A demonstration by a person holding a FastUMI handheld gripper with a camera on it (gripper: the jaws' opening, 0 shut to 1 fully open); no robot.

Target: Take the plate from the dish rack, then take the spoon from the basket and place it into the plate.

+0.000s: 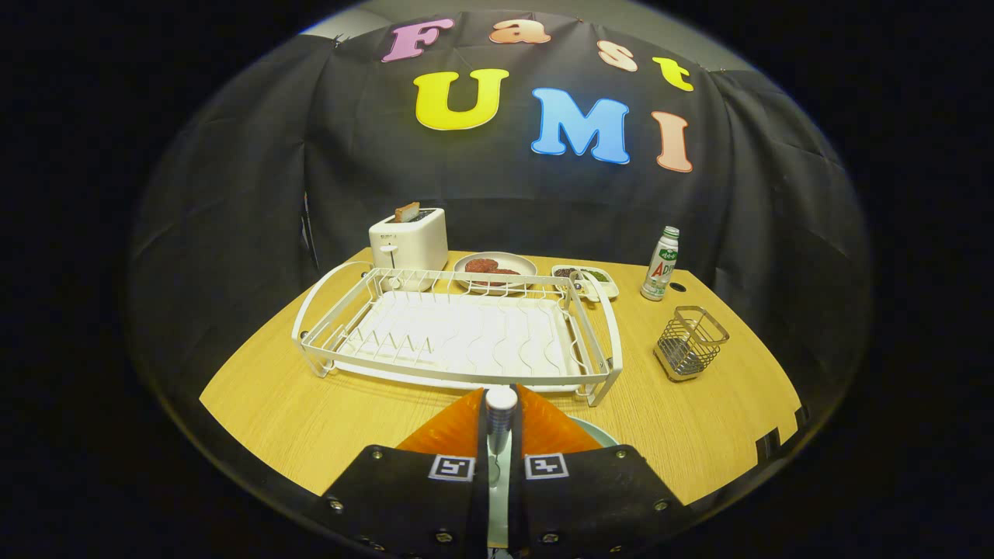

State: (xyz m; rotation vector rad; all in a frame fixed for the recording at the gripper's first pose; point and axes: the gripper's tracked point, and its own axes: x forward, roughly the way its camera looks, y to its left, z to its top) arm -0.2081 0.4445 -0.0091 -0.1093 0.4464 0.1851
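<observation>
My gripper (501,396) is shut on the silver spoon (499,431), whose rounded handle end sticks up between the fingertips. Its bowl is hidden below the fingers. A pale plate (599,433) lies on the table right under the fingers, and only a curved piece of its rim peeks out on the right. The white wire dish rack (458,334) stands just beyond the fingers with no dishes in it. The small wire basket (689,343) sits to the rack's right with nothing in it.
Behind the rack stand a white toaster (408,241) with a slice of toast, a plate of dark patties (495,268) and a small dish of food (586,277). A bottle (661,264) is at the back right. Bare wood shows left and right of the fingers.
</observation>
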